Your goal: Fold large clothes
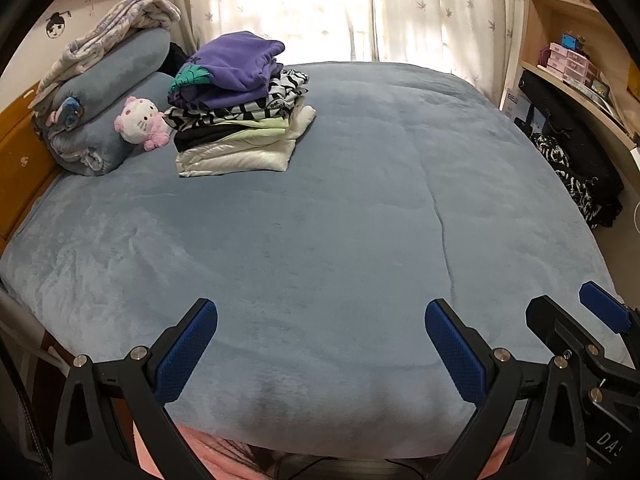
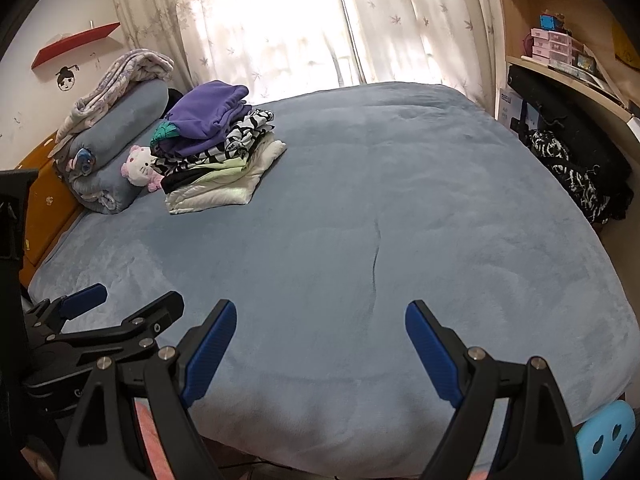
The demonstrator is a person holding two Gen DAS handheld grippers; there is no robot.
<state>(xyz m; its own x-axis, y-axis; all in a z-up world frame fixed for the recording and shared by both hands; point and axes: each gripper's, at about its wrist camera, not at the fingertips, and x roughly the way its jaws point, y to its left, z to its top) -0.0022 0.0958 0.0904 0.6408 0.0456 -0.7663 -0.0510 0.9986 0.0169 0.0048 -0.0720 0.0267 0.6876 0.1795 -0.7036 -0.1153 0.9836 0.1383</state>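
Blue-grey plush bed (image 1: 360, 200) ahead of the hand-held gripper (image 1: 320, 344), its pads (image 1: 186, 350) blue on black. Far left: stack of folded clothes (image 1: 240, 108), purple over black-and-white zebra print, pale green, white. Pink-and-white plush toy (image 1: 142, 122) beside. Leaf-patterned cream curtains (image 1: 420, 8) beyond.

Both cams sit low at the near edge of the bed (image 1: 320, 220), looking across it toward the curtains (image 2: 280, 28). Left one's a bit closer in. Both views share the clothes stack (image 1: 240, 108), and each catches the other's fingers at its side.
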